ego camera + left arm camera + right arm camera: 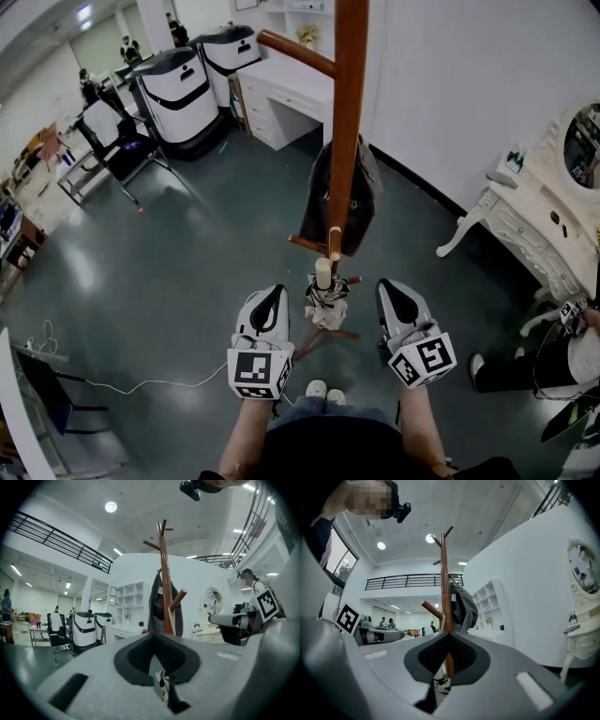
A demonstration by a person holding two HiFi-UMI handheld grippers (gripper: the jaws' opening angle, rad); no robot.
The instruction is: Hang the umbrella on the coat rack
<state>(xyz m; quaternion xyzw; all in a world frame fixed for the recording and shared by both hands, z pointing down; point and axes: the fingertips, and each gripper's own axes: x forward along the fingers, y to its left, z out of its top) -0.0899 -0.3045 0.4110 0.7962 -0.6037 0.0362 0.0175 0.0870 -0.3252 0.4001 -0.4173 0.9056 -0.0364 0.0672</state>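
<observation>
The brown wooden coat rack (347,112) stands just ahead of me, with a dark bag (342,202) hung on an upper peg. A folded black-and-white umbrella (325,302) with a white handle (322,273) hangs upright against the pole, right below a short lower peg (333,246). My left gripper (274,292) is left of it and my right gripper (390,287) right of it, both apart from it, shut and holding nothing. Past the shut jaws of the left gripper (156,638) I see the rack (165,602) and a sliver of umbrella (162,682). Beyond the right gripper (449,637) stand the rack (444,588) and the umbrella (439,682).
The rack's feet (330,333) spread on the dark floor by my shoes. A white dresser with a mirror (539,225) stands at the right, with a seated person (525,366) beside it. White machines (178,89), a chair (112,141) and a white desk (281,94) stand behind. A cable (141,384) lies at the left.
</observation>
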